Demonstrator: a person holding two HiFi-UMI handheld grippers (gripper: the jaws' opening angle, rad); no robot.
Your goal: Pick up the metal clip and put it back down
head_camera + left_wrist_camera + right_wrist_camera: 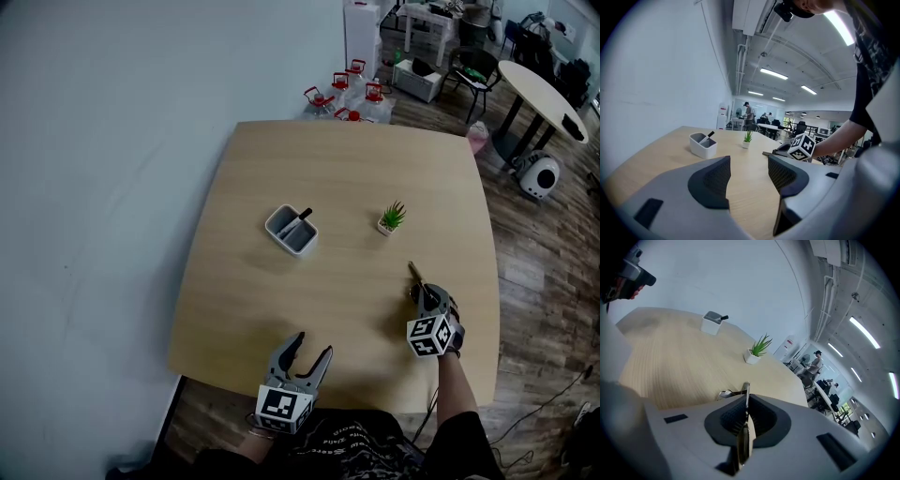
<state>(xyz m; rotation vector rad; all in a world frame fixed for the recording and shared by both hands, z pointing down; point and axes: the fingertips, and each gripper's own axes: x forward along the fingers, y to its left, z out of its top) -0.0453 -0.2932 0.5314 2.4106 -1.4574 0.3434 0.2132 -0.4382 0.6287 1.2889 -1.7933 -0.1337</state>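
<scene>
Light wood tabletop [281, 300] against a pale wall [112, 187], open office with wood floor behind. Right gripper [746, 412]: fingers closed on the metal clip [746, 392], which sits edge-on between the pads, its tip past the fingertips and a curved silvery leg off to one side. In the head view the right gripper [424, 292] is over the right side of the tabletop, angled down, with the metal clip [414, 273] sticking out ahead of it; can't tell if the tip touches the wood. Left gripper [747, 176]: fingers apart, nothing between them, only bare tabletop. It sits at the near edge [312, 349], well apart from the right one. Further out: white tray [292, 230] with a black pen [302, 217] in it near the middle, small potted plant [392, 219] to its right, both clear of the grippers. Red-capped water jugs [347, 94] on the floor past the far edge.
</scene>
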